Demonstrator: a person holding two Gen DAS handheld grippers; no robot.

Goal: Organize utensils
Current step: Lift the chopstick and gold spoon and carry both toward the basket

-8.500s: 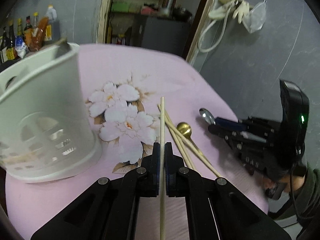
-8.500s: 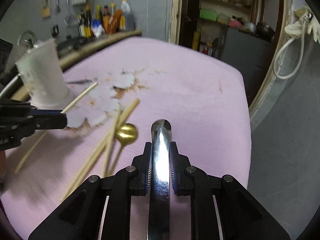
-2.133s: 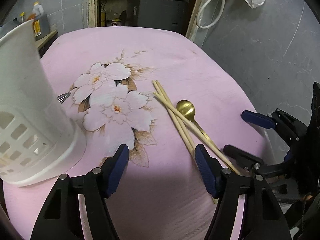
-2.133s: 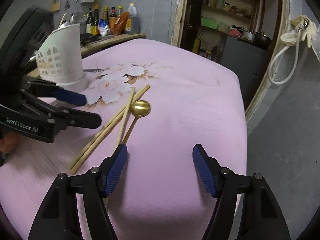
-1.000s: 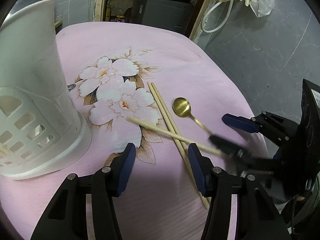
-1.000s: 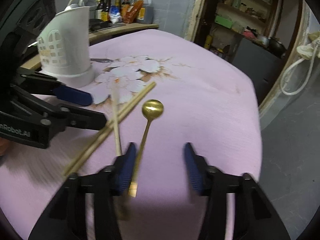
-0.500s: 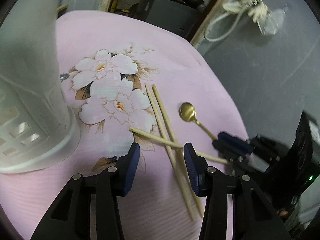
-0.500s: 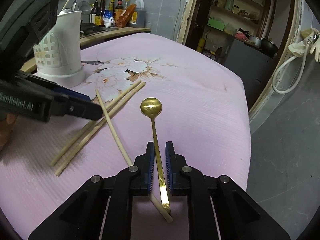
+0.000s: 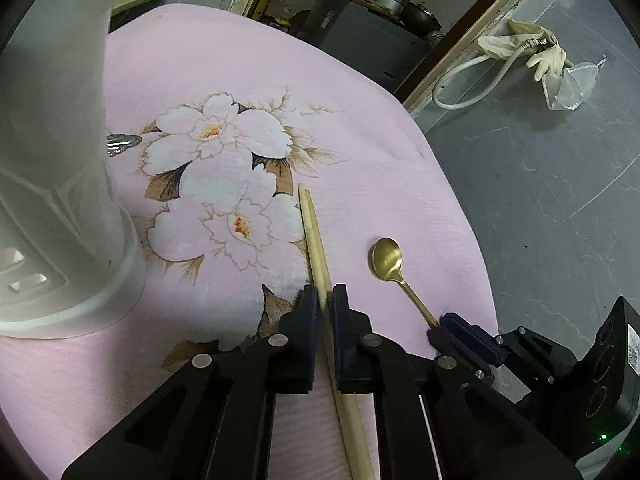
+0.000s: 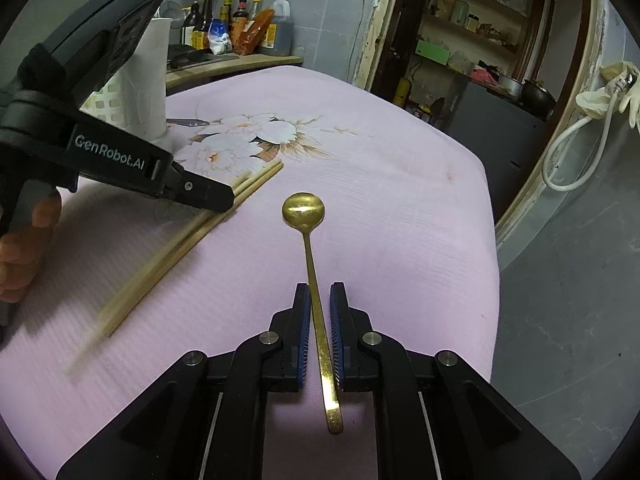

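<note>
Half a second ago the left claw point(image 9: 324, 300) was still open above the chopsticks point(image 9: 314, 236), and one stick lay crossed over the other two. Now the left claw has closed on the chopsticks, which run between its fingers as a neat bundle; two tips show in front of it, and I cannot tell if the third stick is inside too. The right claw point(image 10: 319, 300) stays nearly closed around the handle of the gold spoon point(image 10: 304, 210), as it was half a second ago. Whether the pads really touch the handle is hard to see. The spoon bowl points away over the pink tabletop point(image 9: 248, 80).

So both claws seem to have their utensil now, and the picking step looks almost finished. The white holder point(image 9: 52, 160) stands at the left, well apart from the spoon. Probably the next move is to lift and carry both things to the holder.
</note>
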